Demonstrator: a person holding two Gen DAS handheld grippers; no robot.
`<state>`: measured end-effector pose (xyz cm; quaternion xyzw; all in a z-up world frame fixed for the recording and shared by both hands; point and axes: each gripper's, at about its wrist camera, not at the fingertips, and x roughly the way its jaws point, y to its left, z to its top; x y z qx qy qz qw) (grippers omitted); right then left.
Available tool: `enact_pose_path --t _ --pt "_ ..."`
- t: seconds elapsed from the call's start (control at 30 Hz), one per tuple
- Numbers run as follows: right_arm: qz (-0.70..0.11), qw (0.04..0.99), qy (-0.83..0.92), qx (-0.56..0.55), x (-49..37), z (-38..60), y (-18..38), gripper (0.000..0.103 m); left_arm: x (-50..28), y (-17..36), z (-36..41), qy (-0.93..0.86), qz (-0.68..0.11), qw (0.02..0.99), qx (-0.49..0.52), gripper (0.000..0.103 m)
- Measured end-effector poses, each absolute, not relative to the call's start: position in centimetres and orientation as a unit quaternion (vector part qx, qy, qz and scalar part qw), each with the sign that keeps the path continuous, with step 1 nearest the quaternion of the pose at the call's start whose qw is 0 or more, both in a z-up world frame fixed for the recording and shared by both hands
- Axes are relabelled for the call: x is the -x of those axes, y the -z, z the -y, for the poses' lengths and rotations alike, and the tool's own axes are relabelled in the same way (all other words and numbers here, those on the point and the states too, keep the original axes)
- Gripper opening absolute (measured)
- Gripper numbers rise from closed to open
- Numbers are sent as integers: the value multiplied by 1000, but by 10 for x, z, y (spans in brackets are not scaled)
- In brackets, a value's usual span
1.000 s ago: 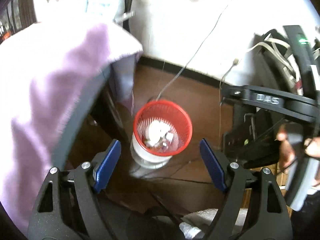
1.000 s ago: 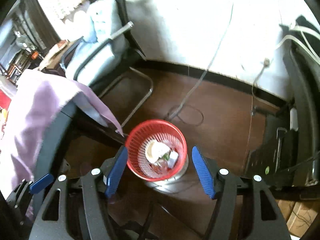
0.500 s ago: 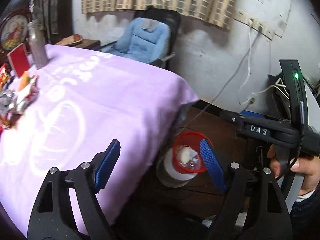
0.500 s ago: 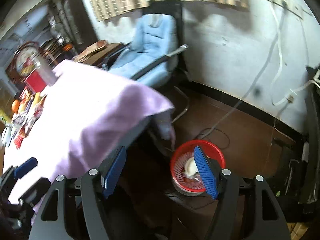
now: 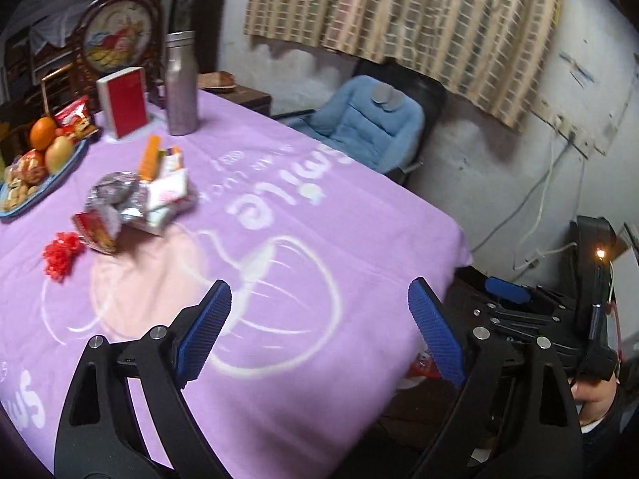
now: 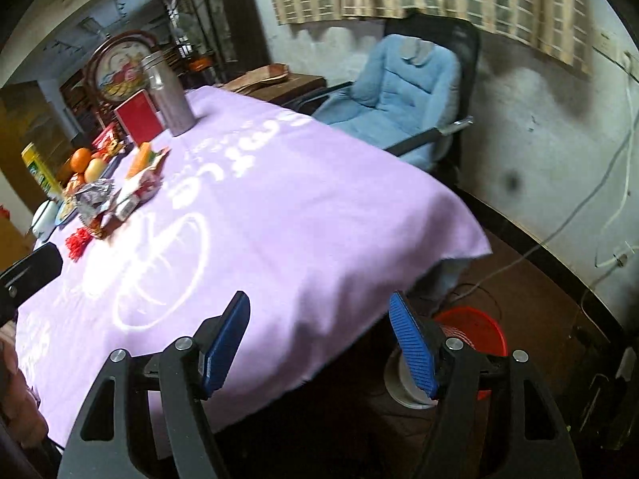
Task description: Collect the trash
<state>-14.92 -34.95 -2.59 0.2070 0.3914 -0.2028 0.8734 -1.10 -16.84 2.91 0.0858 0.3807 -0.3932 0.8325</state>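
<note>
Wrappers (image 5: 135,203), crinkled foil, lie on purple cloth (image 5: 279,239); both tongs gape empty, left (image 5: 319,335) widening.

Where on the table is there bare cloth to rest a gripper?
The near and right part of the purple cloth is bare, from the wrapper pile out to the corner by the blue chair. The far left is crowded: fruit plate, red box, metal bottle.

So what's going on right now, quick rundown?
Left gripper empty, jaws opening; right gripper open, empty. Wrapper pile on the purple tablecloth, untouched. Red basket on the floor by the table corner. Nothing in the way.
</note>
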Motion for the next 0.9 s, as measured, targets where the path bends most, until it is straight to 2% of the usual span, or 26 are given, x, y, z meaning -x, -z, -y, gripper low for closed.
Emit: enact_pose_path --t 0.4,0.73,0.9 --pt "-388 897 129 -170 76 292 -2 81 -63 -47 97 312 -375 873 -29 88" --pt "-398 903 77 -144 4 250 -16 82 -158 -14 8 141 -407 900 63 88" --pt "-412 895 69 -157 -23 243 -3 83 -178 2 -21 132 -445 878 121 88"
